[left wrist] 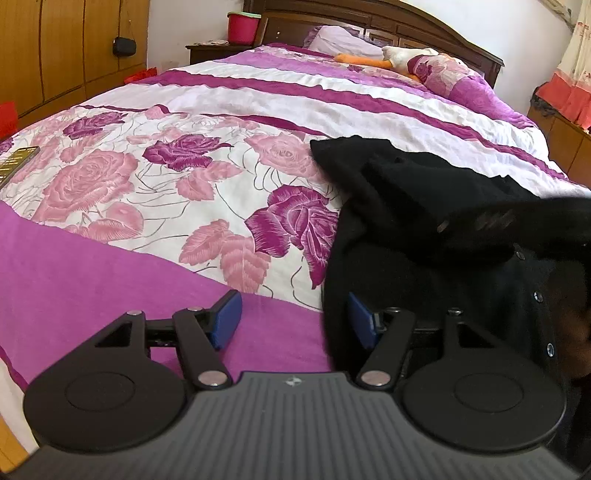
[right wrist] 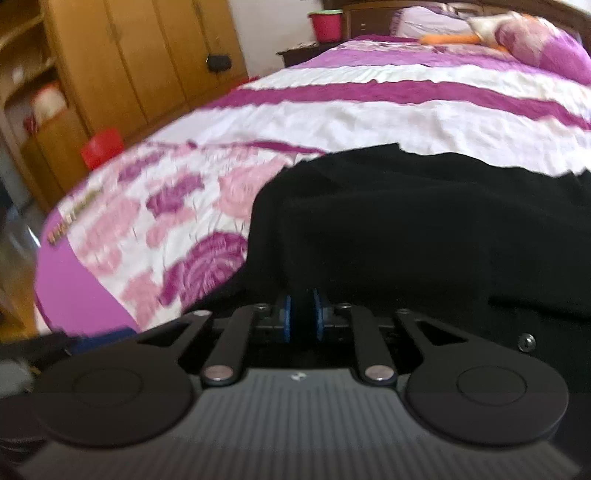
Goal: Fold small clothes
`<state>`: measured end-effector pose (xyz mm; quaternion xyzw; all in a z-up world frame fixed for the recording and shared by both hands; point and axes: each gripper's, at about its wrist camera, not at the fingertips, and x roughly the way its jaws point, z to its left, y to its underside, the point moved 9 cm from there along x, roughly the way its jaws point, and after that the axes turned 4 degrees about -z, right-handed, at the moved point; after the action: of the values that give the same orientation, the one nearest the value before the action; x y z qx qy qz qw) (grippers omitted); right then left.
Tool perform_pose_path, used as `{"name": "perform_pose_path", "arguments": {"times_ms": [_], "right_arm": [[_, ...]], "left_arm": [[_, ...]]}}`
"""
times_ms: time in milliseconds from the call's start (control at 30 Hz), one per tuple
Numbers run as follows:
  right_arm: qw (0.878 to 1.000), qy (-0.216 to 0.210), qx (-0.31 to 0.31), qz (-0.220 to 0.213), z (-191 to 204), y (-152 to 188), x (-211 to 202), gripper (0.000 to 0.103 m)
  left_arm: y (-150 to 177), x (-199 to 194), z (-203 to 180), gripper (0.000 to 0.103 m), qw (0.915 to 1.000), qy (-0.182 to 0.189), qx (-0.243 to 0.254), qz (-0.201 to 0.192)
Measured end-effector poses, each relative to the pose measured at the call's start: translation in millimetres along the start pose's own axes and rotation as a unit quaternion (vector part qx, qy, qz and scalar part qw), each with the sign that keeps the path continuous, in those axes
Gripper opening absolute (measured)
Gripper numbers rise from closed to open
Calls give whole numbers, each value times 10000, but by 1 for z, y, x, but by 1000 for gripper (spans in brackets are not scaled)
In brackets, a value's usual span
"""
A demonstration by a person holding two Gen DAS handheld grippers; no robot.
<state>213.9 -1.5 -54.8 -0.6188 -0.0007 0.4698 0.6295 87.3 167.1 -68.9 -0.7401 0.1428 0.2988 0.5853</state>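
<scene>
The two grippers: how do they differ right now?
The left gripper is open, its blue pads wide apart over the bedspread at the edge of the black garment. The right gripper is shut, pinching a fold of that garment. Both have blue pads and hover low over the bed.

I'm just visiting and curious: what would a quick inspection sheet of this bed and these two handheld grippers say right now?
Surface: bed with floral purple and white bedspread, wrinkled but flat.
Job's things: black garment lying rumpled on the near right part of the bed, small buttons visible along one edge.
Clutter: gold-patterned flat object at the bed's left edge; plush toy by the pillows.
Grippers: left gripper open, its right finger at the garment's edge; right gripper closed on a fold of black fabric.
Cables: nothing seen.
Surroundings: wooden wardrobe, red bucket on the nightstand, dark headboard.
</scene>
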Motion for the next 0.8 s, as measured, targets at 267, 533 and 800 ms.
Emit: {"name": "perform_pose_path", "arguments": {"times_ms": [267,533,800], "right_arm": [[9934,270,542,-973,-42,-38,-60,13],[9754,902,1282,-1547,-124,-38,-114,13],[9566,1698,1978,-1301,-207,12,-128,11]], "left_arm": [[0,4,-1,69,9999,-137,-71,48],[-25,12,-10,69,9996,-241,-43,-117],[-35,35,-30,69,9995,-270,136,-93]]}}
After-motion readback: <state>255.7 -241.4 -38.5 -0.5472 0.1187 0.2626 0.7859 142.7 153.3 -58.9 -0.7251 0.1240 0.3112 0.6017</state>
